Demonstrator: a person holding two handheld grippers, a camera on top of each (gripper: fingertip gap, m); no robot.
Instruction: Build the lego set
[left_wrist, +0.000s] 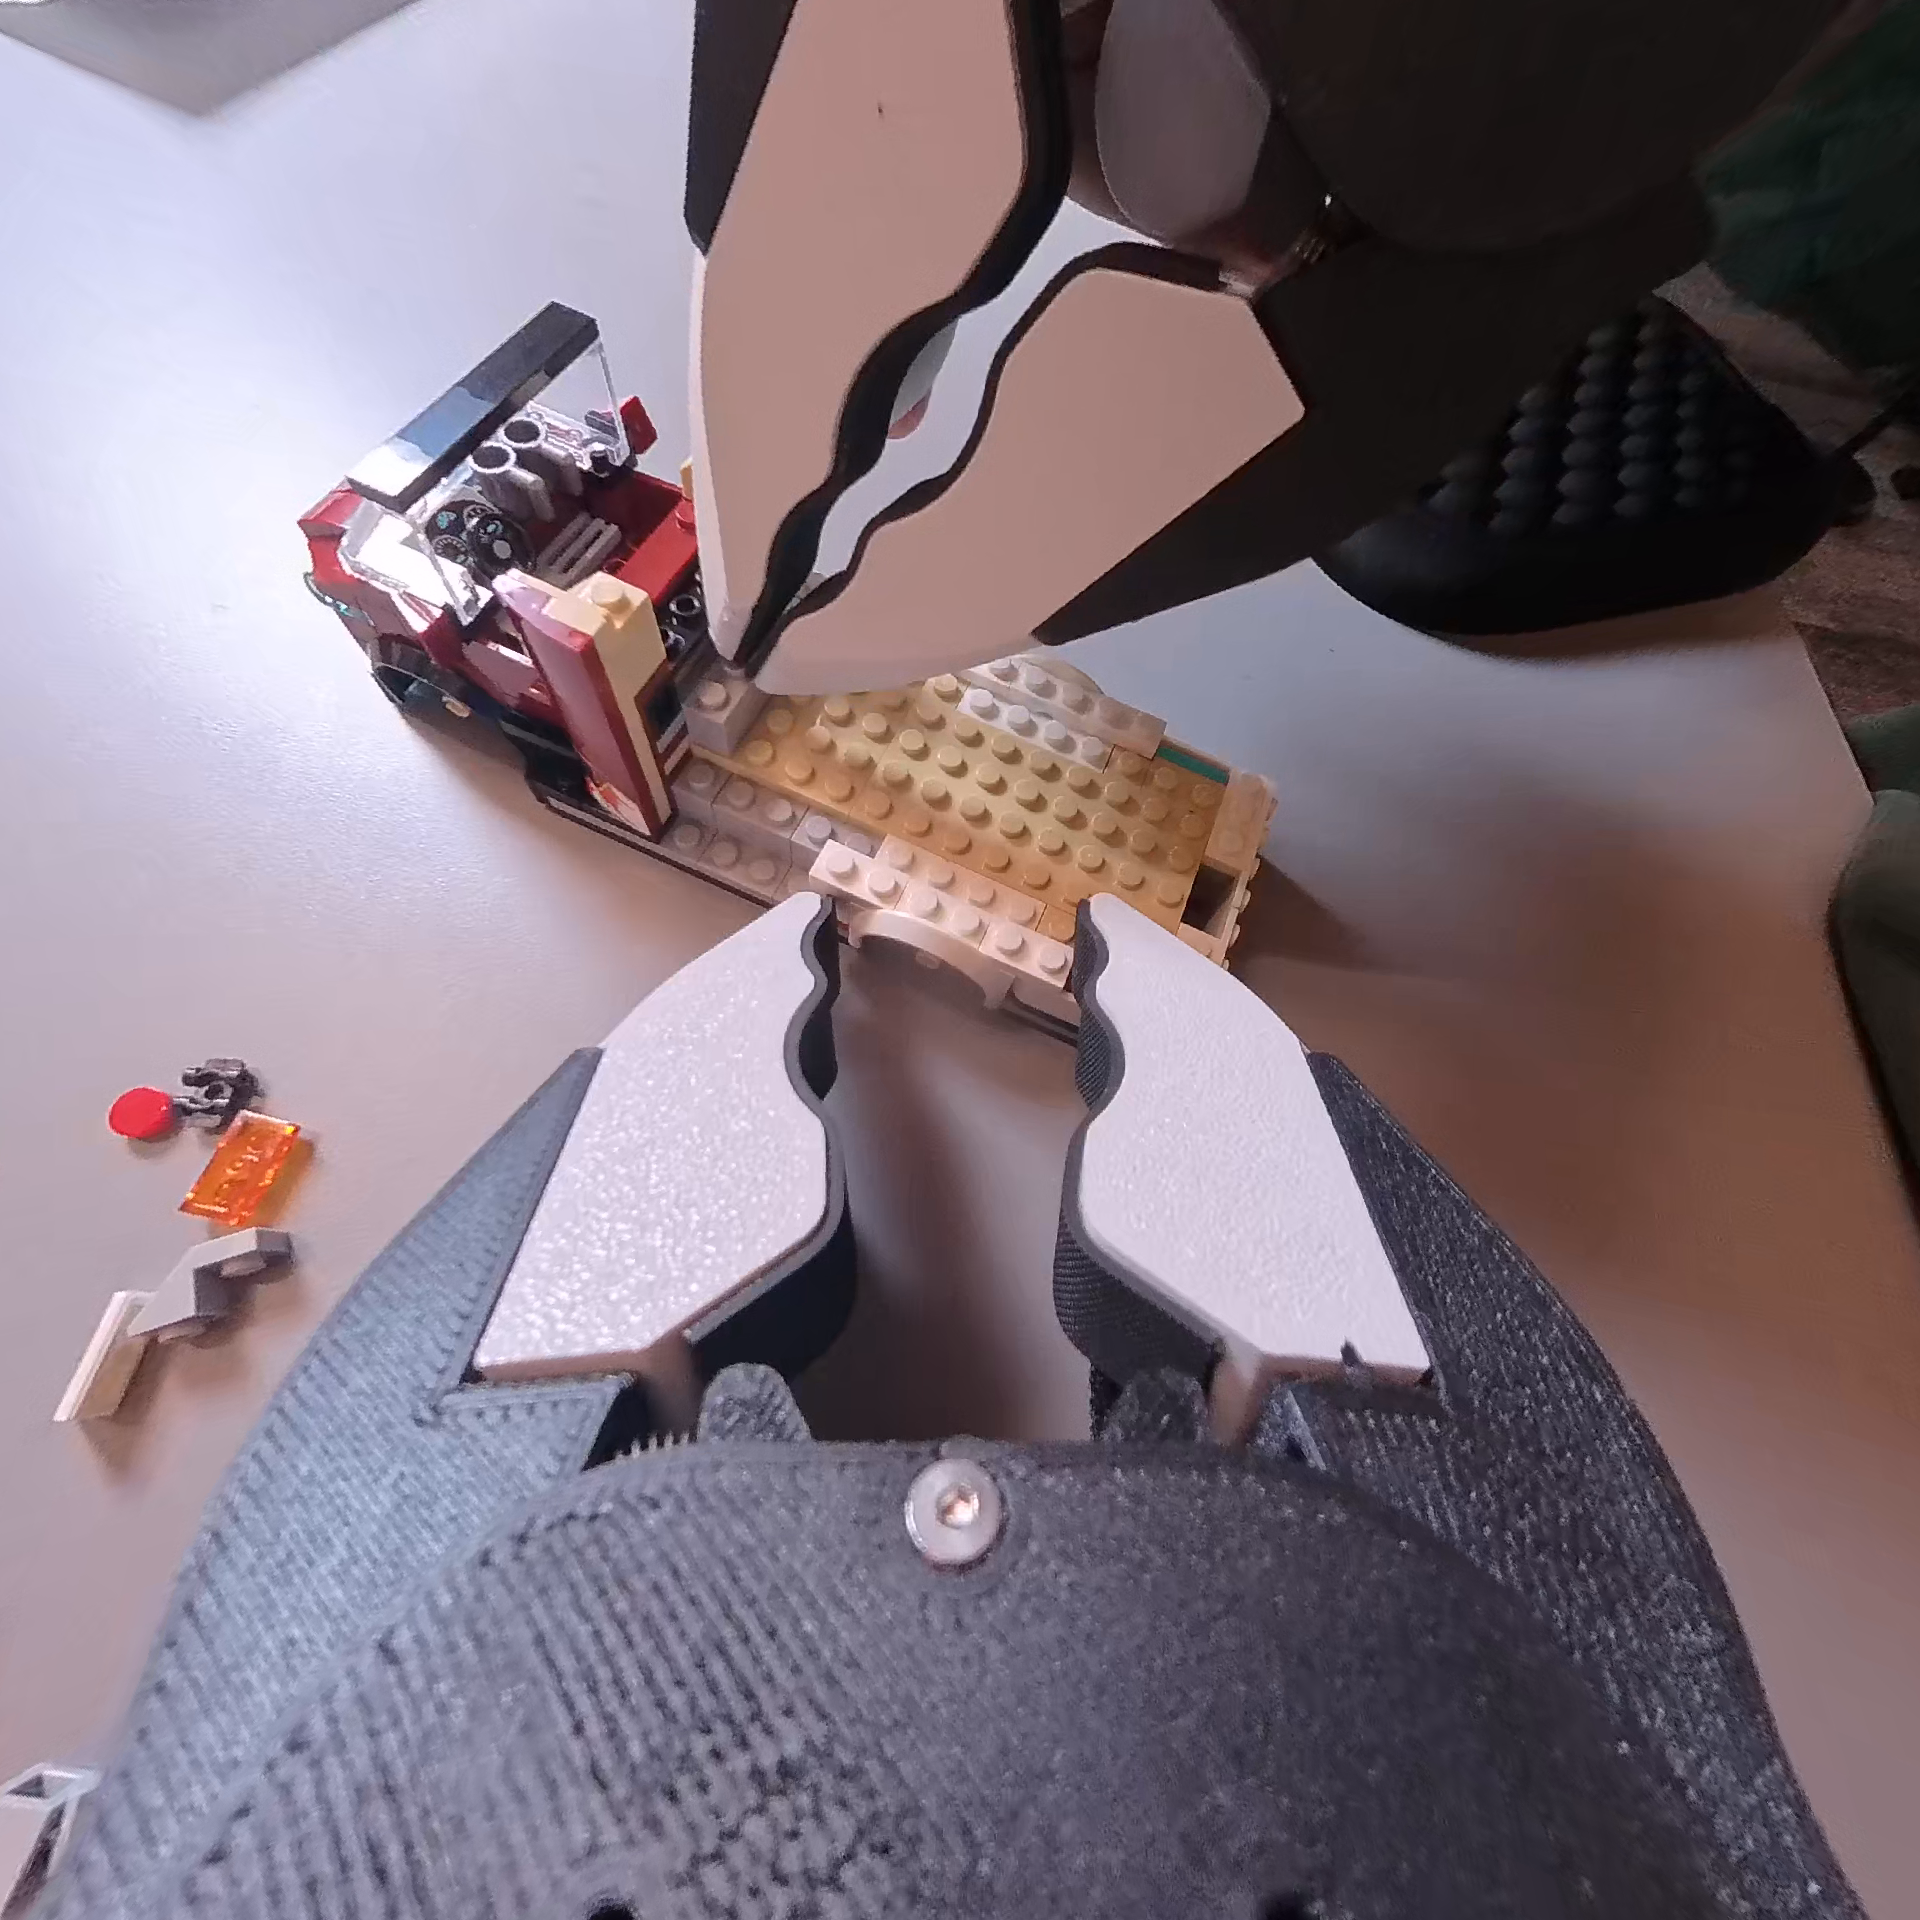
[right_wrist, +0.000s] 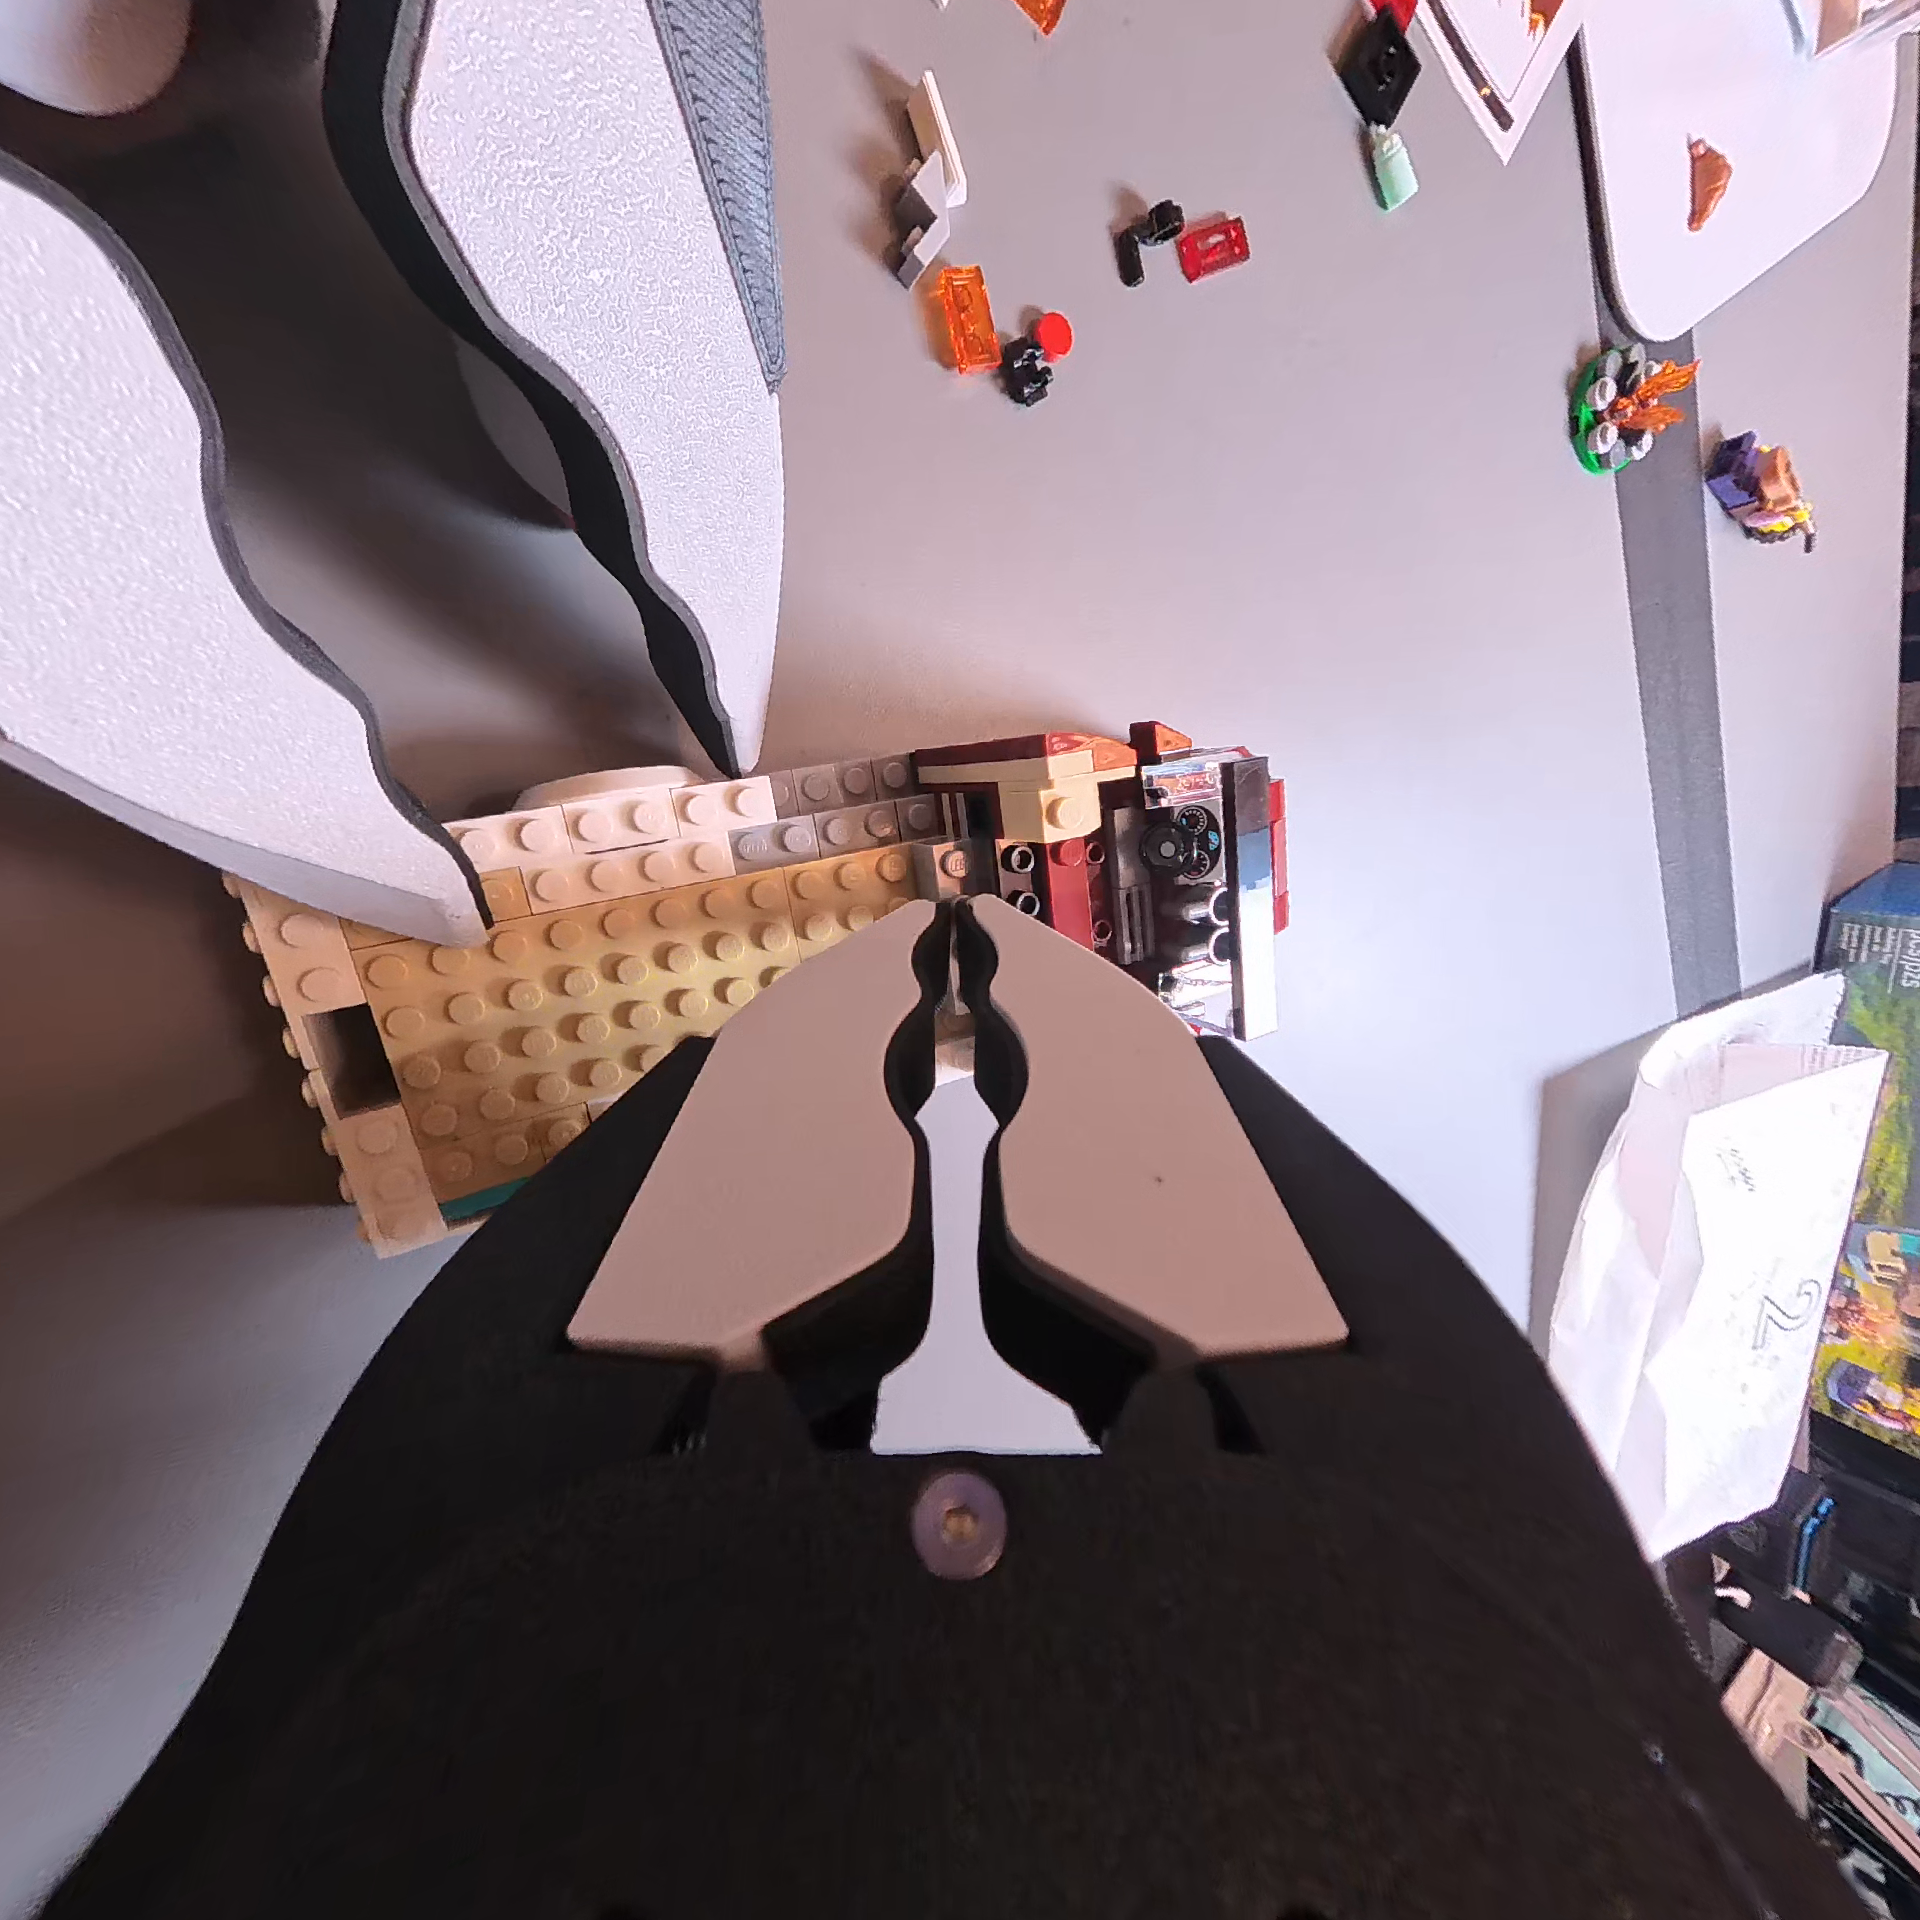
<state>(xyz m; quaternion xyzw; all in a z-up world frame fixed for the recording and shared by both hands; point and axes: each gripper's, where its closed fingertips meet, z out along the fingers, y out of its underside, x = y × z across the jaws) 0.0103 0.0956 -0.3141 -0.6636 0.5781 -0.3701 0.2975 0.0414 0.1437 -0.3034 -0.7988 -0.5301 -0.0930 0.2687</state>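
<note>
Left gripper (left_wrist: 951, 925) jaws spread beside studded tan truck bed (left_wrist: 997, 800); right gripper (right_wrist: 957, 906) jaws pressed together, perhaps touching grey brick (left_wrist: 724, 710).

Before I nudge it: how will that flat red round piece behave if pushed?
The red round piece looks thin and flat, so it should slide rather than roll. It probably weighs very little and could skitter on the smooth table. The black clip piece touches it and would likely shift too.
</note>
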